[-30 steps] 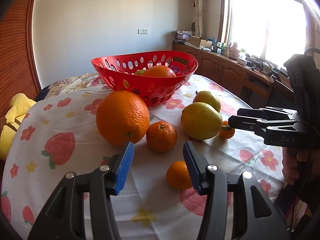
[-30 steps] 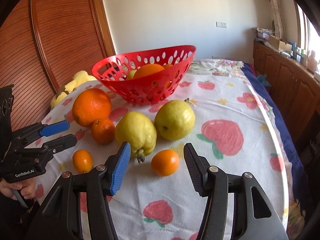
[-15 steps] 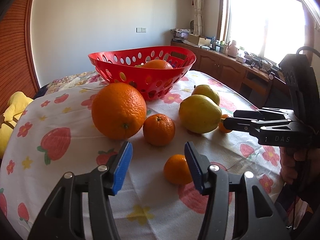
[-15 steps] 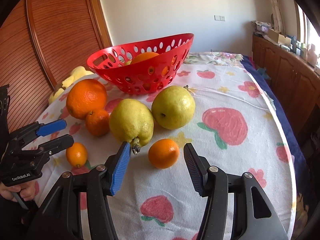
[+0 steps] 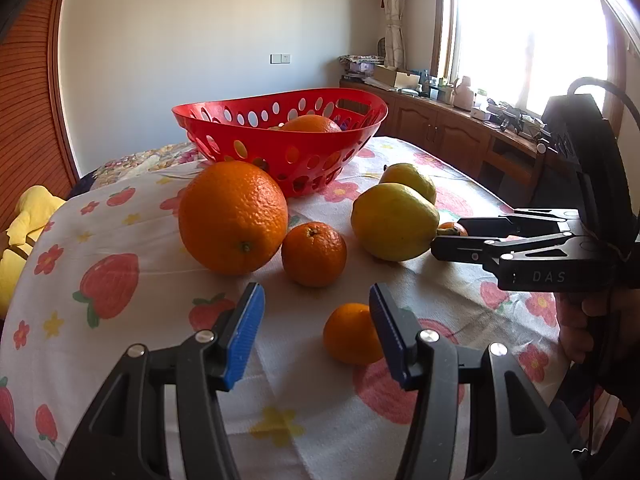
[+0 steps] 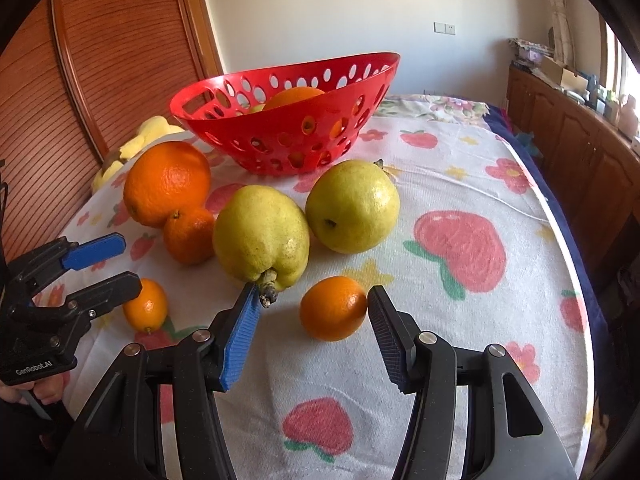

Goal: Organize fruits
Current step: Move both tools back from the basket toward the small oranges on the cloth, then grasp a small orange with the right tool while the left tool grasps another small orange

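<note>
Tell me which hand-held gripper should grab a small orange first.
Probably right: the small orange sits centred between its open jaws. The left hand-held gripper has its small orange off toward one finger.

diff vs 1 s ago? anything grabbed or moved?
Both grippers have closed in on the fruit, which looms larger in each view. The right gripper now has a small orange between its open jaws, ungripped. The left gripper's jaws opened slightly; another small orange sits by its right finger. Fruit and basket unmoved.
</note>
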### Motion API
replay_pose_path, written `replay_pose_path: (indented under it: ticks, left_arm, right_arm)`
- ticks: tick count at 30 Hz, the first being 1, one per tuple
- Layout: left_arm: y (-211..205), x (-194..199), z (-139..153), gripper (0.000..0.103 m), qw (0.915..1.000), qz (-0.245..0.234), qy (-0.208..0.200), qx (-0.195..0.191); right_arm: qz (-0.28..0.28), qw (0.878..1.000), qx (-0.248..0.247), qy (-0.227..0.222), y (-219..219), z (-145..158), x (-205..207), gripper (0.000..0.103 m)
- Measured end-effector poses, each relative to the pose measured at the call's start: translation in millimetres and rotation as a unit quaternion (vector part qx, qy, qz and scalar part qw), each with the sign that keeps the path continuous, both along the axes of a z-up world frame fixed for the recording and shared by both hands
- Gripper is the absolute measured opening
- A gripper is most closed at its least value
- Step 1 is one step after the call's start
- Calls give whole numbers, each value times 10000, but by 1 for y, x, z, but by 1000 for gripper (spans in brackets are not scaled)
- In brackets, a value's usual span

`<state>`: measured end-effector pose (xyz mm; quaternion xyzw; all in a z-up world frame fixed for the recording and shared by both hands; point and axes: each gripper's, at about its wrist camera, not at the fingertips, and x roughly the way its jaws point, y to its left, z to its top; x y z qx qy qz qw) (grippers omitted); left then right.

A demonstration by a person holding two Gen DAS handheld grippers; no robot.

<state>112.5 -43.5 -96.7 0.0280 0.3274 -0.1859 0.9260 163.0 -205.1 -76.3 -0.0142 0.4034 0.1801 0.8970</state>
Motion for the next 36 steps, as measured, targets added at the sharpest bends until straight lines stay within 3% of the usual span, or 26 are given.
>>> replay_pose_path:
  ticks: [8, 11, 14, 36]
  left_arm:
    - [3, 2, -1, 55, 10000, 2, 18, -35]
    - [3, 2, -1, 55, 10000, -3, 20, -41]
    - [3, 1, -1, 55, 10000, -2, 19, -45]
    - [1, 0, 0, 56, 9998, -84, 168, -61]
  right_arm:
    - [-40, 9998, -133, 171, -2, -7, 2, 55]
    - [-32, 9996, -142, 248, -2, -9, 5, 50]
    - [-42, 9995, -176, 267, -2, -10, 5, 36]
    - [-92, 9998, 170, 3, -21, -2, -16, 35]
